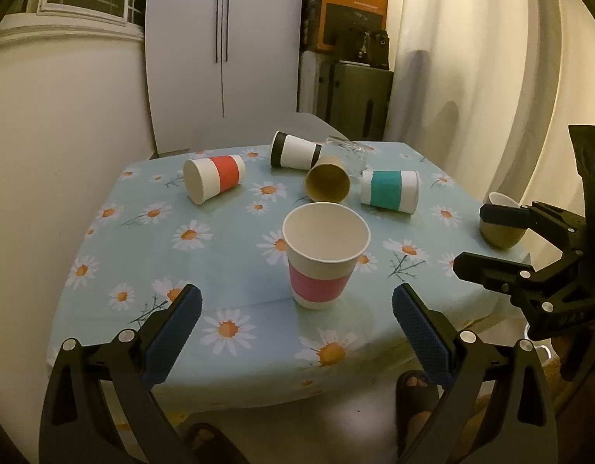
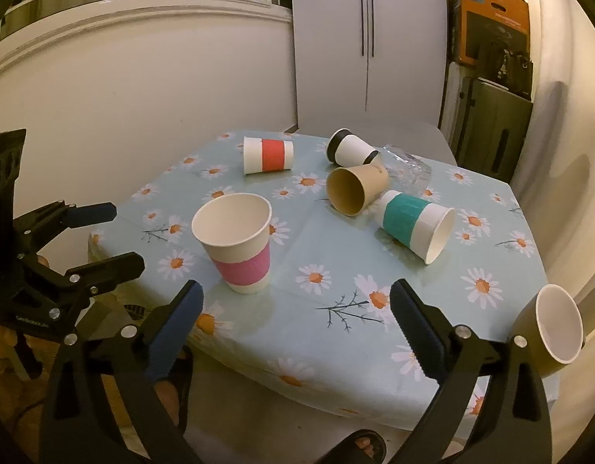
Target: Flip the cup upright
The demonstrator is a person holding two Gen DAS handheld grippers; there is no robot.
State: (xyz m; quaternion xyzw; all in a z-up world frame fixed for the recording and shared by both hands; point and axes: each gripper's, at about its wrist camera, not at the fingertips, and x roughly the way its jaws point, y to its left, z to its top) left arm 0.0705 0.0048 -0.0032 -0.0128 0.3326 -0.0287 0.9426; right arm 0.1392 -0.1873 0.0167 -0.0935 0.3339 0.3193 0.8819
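Note:
A pink-banded paper cup stands upright near the table's front, also in the right wrist view. Lying on their sides are a red-banded cup, a black-banded cup, a brown cup, a teal-banded cup and a clear glass. An olive cup lies at the right edge. My left gripper is open and empty before the pink cup. My right gripper is open and empty; it also shows in the left wrist view.
The table carries a light-blue daisy cloth. A white fridge and stacked boxes stand behind it; a curtain hangs right. Sandalled feet stand at the front edge.

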